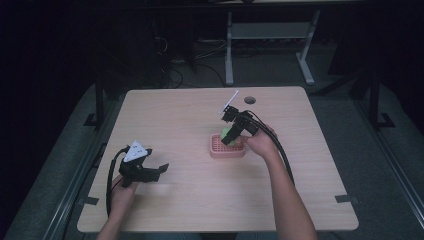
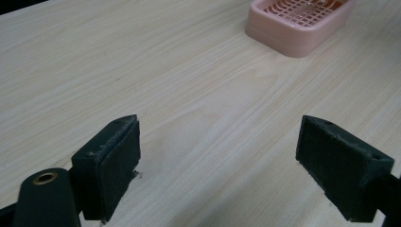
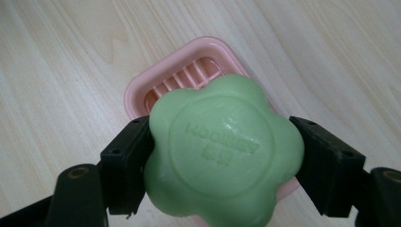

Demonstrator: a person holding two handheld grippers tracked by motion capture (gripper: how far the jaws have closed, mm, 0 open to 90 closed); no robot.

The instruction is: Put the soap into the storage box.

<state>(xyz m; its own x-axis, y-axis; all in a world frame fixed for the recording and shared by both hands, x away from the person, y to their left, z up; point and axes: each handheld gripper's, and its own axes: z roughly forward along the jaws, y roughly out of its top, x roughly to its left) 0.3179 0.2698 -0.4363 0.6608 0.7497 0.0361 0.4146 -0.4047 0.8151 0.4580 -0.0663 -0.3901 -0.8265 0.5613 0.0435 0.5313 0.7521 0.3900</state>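
Nearest to you, your left gripper rests low over the bare front-left part of the counter, its jaws standing wide apart with nothing between them. In the left gripper view the pink soap dish lies ahead and off to the right, well apart from those jaws, so this hand is the far one for the work at hand.

Farther out, near the middle of the counter, your right gripper hangs directly above the soap dish. Its jaws are clamped on the green soap, a flower-shaped bar with raised lettering on its face, gripped across its width by one pad on either side. In the right gripper view the dish shows behind and below the bar, its slatted floor peeking out past the soap's upper edge, and its rim appears again under the bar at the lower right. So the bar sits over the dish, seemingly a little toward one end of it rather than dead centre; whether it touches the slats cannot be told from here.

What the next move turns on, as I judge it, is that vertical line: soap above, dish straight beneath. The dish's long axis runs slantwise in the right gripper view, while the bar is nearly round.
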